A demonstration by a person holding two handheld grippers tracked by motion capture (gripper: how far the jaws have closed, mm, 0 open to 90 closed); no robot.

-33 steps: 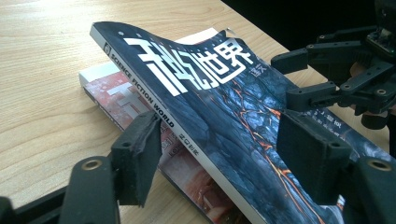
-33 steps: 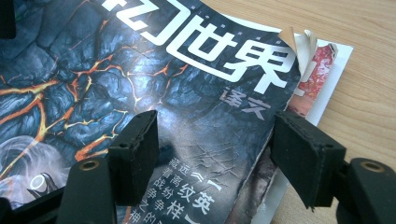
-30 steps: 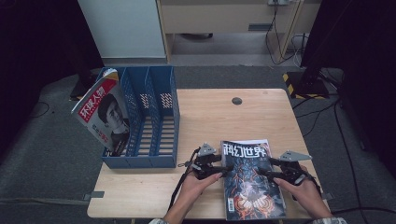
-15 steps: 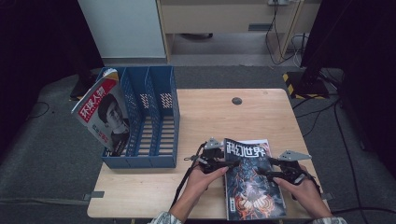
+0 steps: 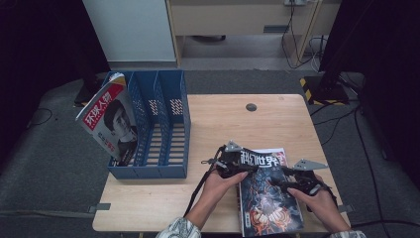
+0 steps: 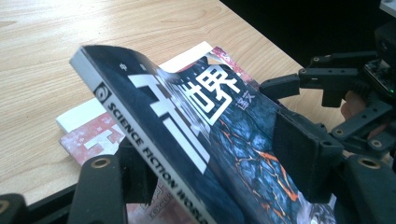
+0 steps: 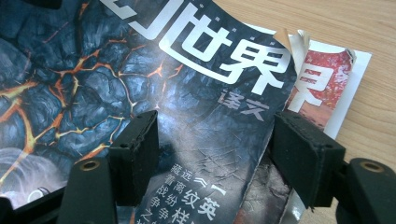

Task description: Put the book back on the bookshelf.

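both grippers are working on the dark science-fiction magazine (image 5: 267,196) near the front right corner of the table (image 5: 223,124). the left gripper (image 5: 236,163) is clenching the magazine's spine edge between its jaws, apparently tipping that edge up off the red magazine (image 6: 93,135) lying beneath it, so the top copy is separating from the stack. the right gripper (image 5: 289,179) is straddling the opposite, curled page edge; its jaws are standing on either side of the cover, and whether the pads are actually pressing is not something i can tell. holding at two opposite edges is likely keeping the floppy copy from sagging or fanning open.

the magazine is looking glossy and worn: blue-black cracked rock with orange veins, large white characters, a creased cover and a dog-eared corner.

the blue file rack (image 5: 163,131) at the left edge is standing with free slots, probably where the copy is heading; a red-covered magazine (image 5: 109,124) is leaning in its outermost slot.
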